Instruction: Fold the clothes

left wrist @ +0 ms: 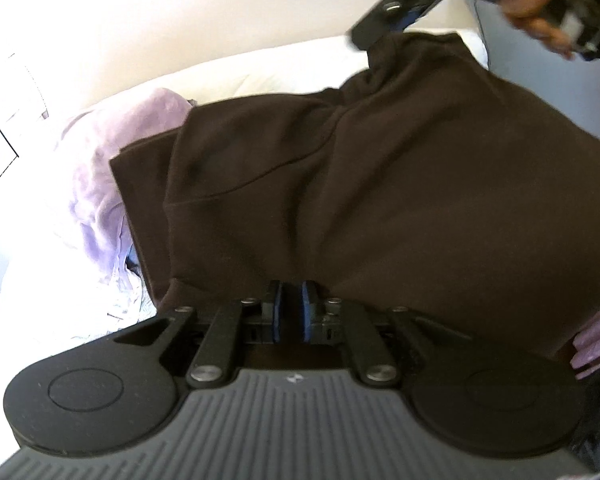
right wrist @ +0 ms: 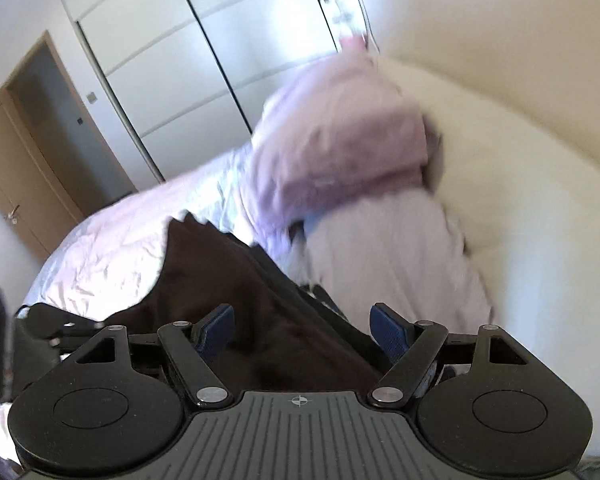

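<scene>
A dark brown garment (left wrist: 400, 184) lies spread over the bed, with a fold across its left part. My left gripper (left wrist: 292, 300) is at its near edge. The blue pads (left wrist: 277, 300) stand only a narrow slit apart, and cloth covers the tips, so I cannot tell if they pinch it. My right gripper (left wrist: 376, 28), held by a hand (left wrist: 540, 4), is at the garment's far corner. In the right wrist view that gripper (right wrist: 304, 328) is open wide. The brown garment (right wrist: 236, 300) runs under and between its fingers, and neither pad touches it.
A lilac garment (left wrist: 112, 160) (right wrist: 340, 140) is bunched beside the brown one on the pale sheet (right wrist: 112, 248). A white padded headboard (right wrist: 520, 160) curves along one side. White sliding wardrobe doors (right wrist: 172, 64) and a wooden door (right wrist: 24, 168) stand behind. Pink folded cloth (left wrist: 596, 340) shows at the right edge.
</scene>
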A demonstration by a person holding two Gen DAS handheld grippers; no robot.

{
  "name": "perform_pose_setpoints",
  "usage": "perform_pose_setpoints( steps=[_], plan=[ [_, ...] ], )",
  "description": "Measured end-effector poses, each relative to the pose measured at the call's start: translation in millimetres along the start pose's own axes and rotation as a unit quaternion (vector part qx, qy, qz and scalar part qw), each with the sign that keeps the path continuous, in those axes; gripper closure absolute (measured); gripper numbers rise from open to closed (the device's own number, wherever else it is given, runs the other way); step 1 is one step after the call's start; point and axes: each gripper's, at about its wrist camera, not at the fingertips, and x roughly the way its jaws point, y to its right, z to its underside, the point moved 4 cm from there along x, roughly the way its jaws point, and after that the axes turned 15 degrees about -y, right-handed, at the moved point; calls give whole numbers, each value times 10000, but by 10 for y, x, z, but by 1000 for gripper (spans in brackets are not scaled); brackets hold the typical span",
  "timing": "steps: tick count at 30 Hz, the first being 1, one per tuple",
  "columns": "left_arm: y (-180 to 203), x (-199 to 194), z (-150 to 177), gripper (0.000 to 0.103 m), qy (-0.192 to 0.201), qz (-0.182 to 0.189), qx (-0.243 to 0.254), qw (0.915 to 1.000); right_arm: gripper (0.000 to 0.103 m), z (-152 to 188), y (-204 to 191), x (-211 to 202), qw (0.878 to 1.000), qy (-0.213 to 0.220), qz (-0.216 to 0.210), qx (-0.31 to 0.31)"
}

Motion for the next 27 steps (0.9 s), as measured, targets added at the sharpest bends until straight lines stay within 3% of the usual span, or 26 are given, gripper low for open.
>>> perform_pose_setpoints(
  steps=[6,9,12,15,18,22,27],
  plan=[
    [-51,-691,114,85,635,-49,-439,9970,25,454,-596,-213,9992,-40,83,-387],
    [-70,-520,179,85,298,-17,-351,9989,25,729,-716,-25,9979,-284,285,-505],
    [-20,-605,232,83,401,-72,-181,9990,25,875,-792,93,9952,-386,631,-640],
    [-26,-799,328,82,629,-93,-182,9978,25,803,-914,-212,9959,244,777,-399],
    [9,-968,387,82,847,17,-100,9964,25,856,-1118,-360,9951,411,793,-431],
    [44,-958,455,82,973,259,278,9945,25,1078,-1434,-269,9955,191,814,-439],
    [-58,-784,613,82,701,564,688,9936,25,1285,-1495,5,9867,-180,1614,-109]
  ],
)
